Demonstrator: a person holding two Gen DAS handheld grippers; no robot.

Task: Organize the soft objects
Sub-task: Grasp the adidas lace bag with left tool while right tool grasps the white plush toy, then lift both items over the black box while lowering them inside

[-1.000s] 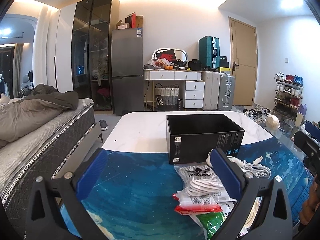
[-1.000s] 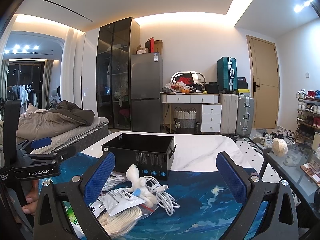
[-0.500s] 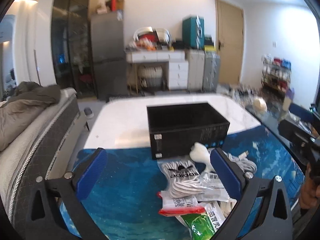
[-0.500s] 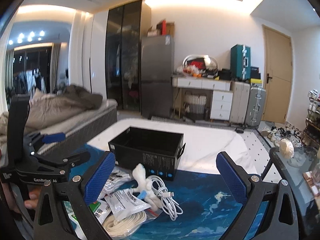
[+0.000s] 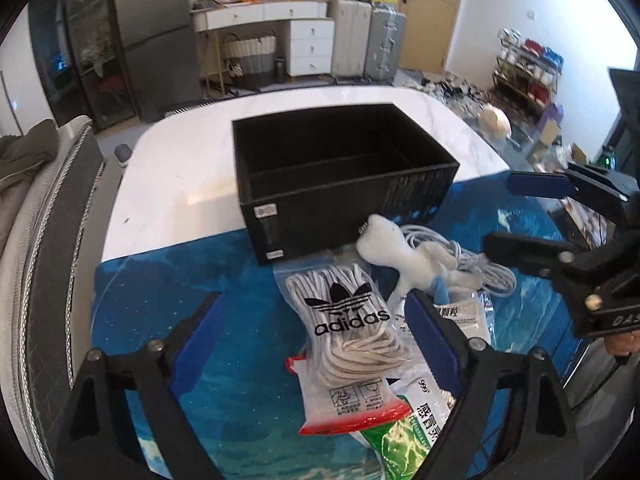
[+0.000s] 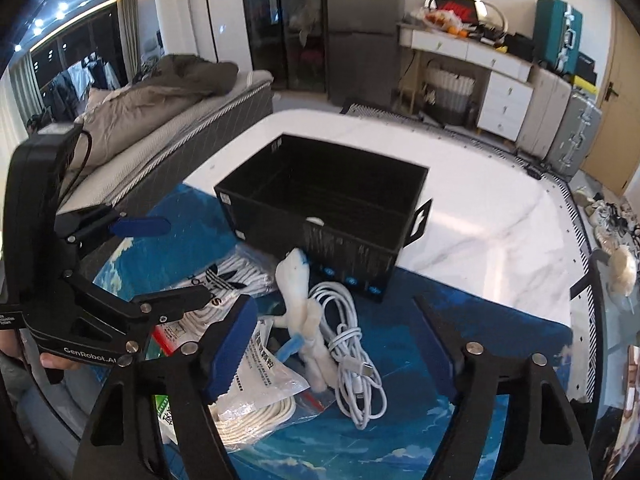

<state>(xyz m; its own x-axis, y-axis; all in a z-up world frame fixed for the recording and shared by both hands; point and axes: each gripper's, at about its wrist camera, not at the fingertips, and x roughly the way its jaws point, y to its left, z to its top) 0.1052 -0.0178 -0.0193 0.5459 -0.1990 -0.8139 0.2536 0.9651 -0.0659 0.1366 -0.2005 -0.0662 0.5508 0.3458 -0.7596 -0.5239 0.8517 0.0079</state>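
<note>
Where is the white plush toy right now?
In both views the white plush toy lies on the blue mat, against the black box, beside the white cable.

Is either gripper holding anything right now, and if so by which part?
Nothing is held. The left gripper and right gripper are both open above the pile, touching neither the adidas bag nor the white cable.

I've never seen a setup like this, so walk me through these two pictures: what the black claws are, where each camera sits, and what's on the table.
No robot here: a person holds a two-finger claw in each hand, each carrying a camera looking along its fingers. One picture is from the left hand-held gripper, the other from the right hand-held gripper. Both are open and hold nothing. On the blue mat lie a bag of laces, a white soft toy, a white cable and some packets. Behind stands an empty black box.
</note>
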